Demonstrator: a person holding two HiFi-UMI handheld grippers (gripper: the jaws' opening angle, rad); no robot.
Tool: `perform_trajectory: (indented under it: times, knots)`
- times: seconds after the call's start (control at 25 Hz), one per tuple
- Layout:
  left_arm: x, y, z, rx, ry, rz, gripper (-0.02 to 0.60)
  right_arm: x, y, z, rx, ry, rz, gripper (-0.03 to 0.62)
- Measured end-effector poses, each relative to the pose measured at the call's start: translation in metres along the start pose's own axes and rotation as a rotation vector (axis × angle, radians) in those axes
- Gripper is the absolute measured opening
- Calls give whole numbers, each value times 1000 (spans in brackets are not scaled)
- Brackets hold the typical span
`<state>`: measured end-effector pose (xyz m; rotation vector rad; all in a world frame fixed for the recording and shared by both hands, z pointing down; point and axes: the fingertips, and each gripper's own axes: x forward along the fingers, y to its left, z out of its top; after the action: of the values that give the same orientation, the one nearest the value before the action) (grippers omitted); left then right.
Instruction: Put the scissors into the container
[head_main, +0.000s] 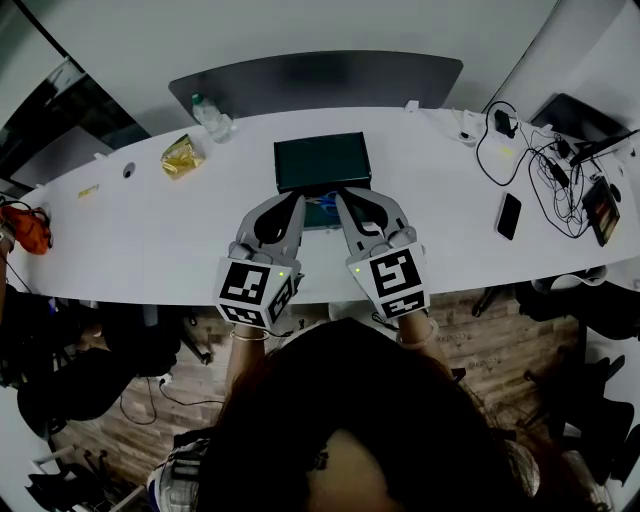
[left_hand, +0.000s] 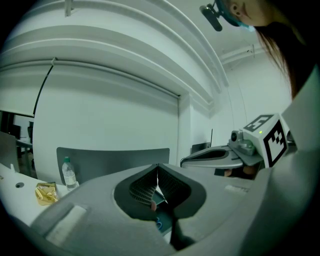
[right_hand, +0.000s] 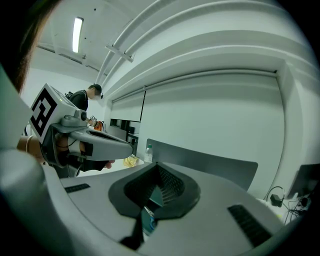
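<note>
Both grippers sit side by side over the white table (head_main: 430, 255), tips pointing at the near wall of the dark green container (head_main: 322, 160). The left gripper (head_main: 299, 200) has its jaws pressed together at the tips, and I can make out nothing caught between the pads. The right gripper (head_main: 341, 194) is clenched too, and empty. The scissors (head_main: 322, 211) lie on the table just in front of the container, under and between the two sets of tips. All I can see of them is a bit of blue handle loop (the blades are hidden, so I can't tell which way they point). I expect them to be light and stiff, with slick metal blades that would slide between the pads, so I'd open one gripper and pinch across the plastic handle or the pivot. The container is touching-close, so the lift only has to clear its near rim. There's open tabletop on either side. The water bottle (head_main: 212, 118) and snack packet (head_main: 181, 155) sit well off to the left, and the phone (head_main: 509, 215) and cables (head_main: 545, 165) well off to the right. The table's near edge runs just under the gripper bodies.
</note>
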<state>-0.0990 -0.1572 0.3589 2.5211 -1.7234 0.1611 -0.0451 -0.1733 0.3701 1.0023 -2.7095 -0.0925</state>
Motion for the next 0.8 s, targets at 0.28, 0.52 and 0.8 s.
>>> perform_trajectory:
  times: [0.28,0.52,0.8]
  knots:
    - [4,2,0,0,4,-1,14,4,-2,1,3,6,1,6]
    - [7,4,-3,-13,12,1,14,8,-3,0,-2,7,11,6]
    - [12,4,-2,-7,9,-5,14,11,-5,1,-2,10,15,6]
